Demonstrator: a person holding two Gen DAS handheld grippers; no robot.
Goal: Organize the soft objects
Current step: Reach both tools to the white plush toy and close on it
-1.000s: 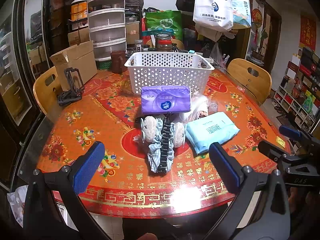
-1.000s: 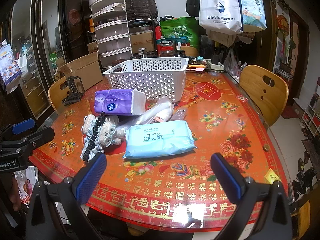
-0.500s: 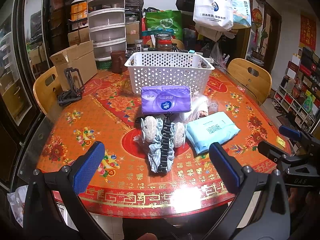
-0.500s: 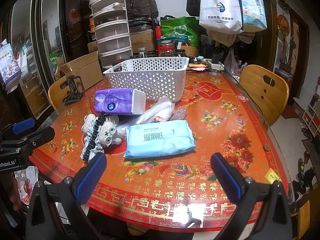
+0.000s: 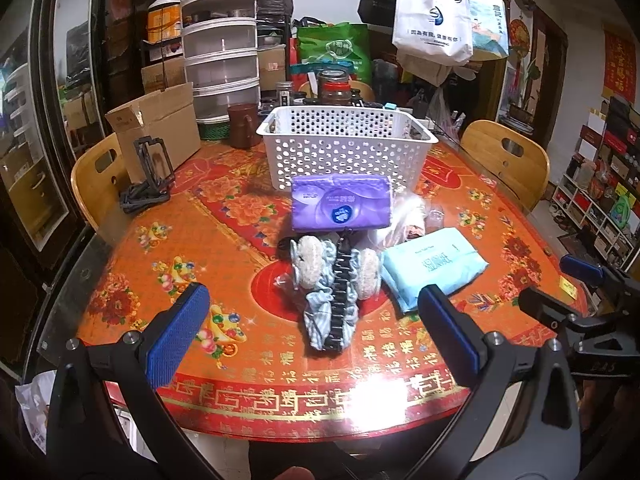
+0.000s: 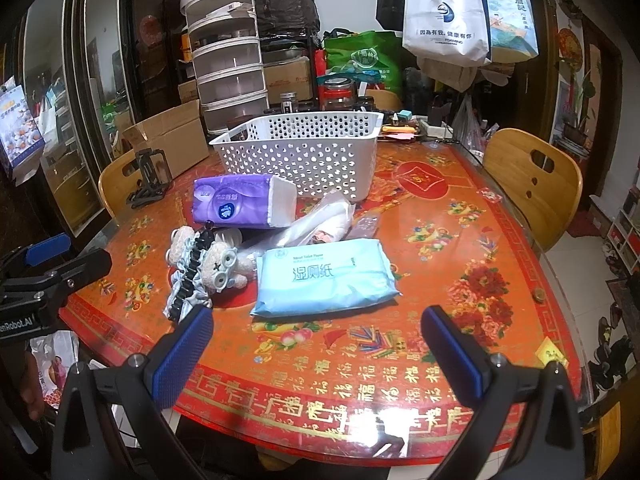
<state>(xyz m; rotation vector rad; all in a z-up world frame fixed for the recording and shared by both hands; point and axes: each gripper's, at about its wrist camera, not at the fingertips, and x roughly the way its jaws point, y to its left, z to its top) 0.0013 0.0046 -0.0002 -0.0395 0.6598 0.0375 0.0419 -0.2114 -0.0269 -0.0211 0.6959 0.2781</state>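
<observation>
- Soft things lie in a cluster mid-table, in front of the white basket point(image 5: 346, 140): purple tissue pack point(image 5: 341, 207), plush toy point(image 6: 220, 265) with a striped scrunchie and black band point(image 5: 340, 300) draped over it, blue wipes pack point(image 6: 324, 278).
- Tissue pack sits nearest the basket, just in front of its wall; toy just below it; wipes beside the toy on its right (edges look touching).
- Clear plastic bag point(image 6: 320, 222) lies crumpled between tissue pack and wipes.
- Basket looks empty from here (interior only partly seen).
- Left gripper point(image 5: 312, 330) spread wide, holding nothing, above the table's near edge, facing the toy.
- Right gripper point(image 6: 316, 354) likewise released, empty, facing the wipes.
- Table point(image 6: 460, 264): red floral cover under glass. Wooden chairs point(image 6: 536, 184) at the sides, cardboard box point(image 5: 160, 124) back left.
</observation>
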